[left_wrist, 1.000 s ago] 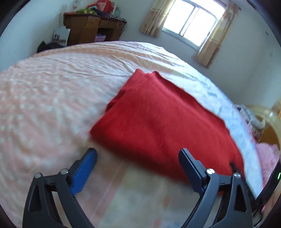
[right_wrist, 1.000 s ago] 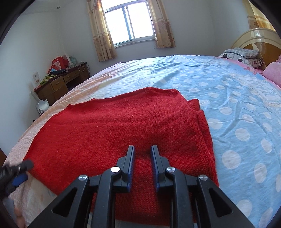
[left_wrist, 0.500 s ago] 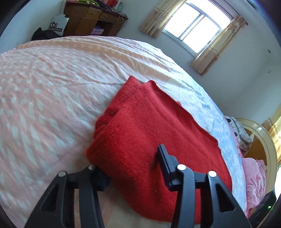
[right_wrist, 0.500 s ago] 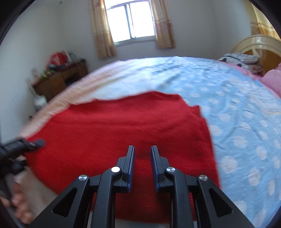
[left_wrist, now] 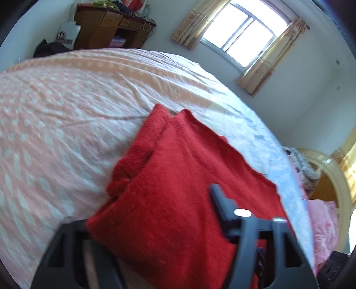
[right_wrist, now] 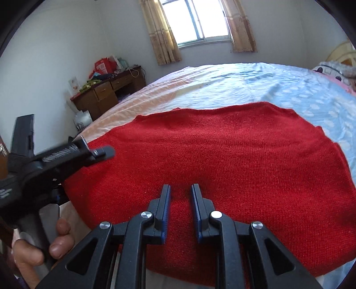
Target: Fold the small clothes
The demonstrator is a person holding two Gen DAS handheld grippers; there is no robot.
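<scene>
A red knit sweater [left_wrist: 178, 189] lies folded on the bed, and it fills the middle of the right wrist view [right_wrist: 222, 144]. My left gripper [left_wrist: 151, 206] is at its near left corner with its jaws closing. The corner lies between them: one finger is hidden under the cloth, and the other finger [left_wrist: 219, 200] presses on top. From the right wrist view, that top finger [right_wrist: 104, 153] rests on the sweater's left edge. My right gripper [right_wrist: 180, 187] is at the sweater's near edge. Its jaws stand narrowly apart with red cloth pinched in the gap.
The bed sheet is peach with white dots [left_wrist: 66, 111] on the left and blue with white dots [right_wrist: 289, 89] on the right. A wooden desk [right_wrist: 106, 91] stands by the far wall under a window [right_wrist: 198, 20]. Pink pillows [left_wrist: 322, 222] and a headboard [left_wrist: 329, 173] lie to the right. A person's hand [right_wrist: 44, 249] holds the left gripper.
My left gripper moved forward onto the sweater's corner and its jaws went from wide open to closed around it. My right gripper shifted along the near edge, its gap unchanged.
</scene>
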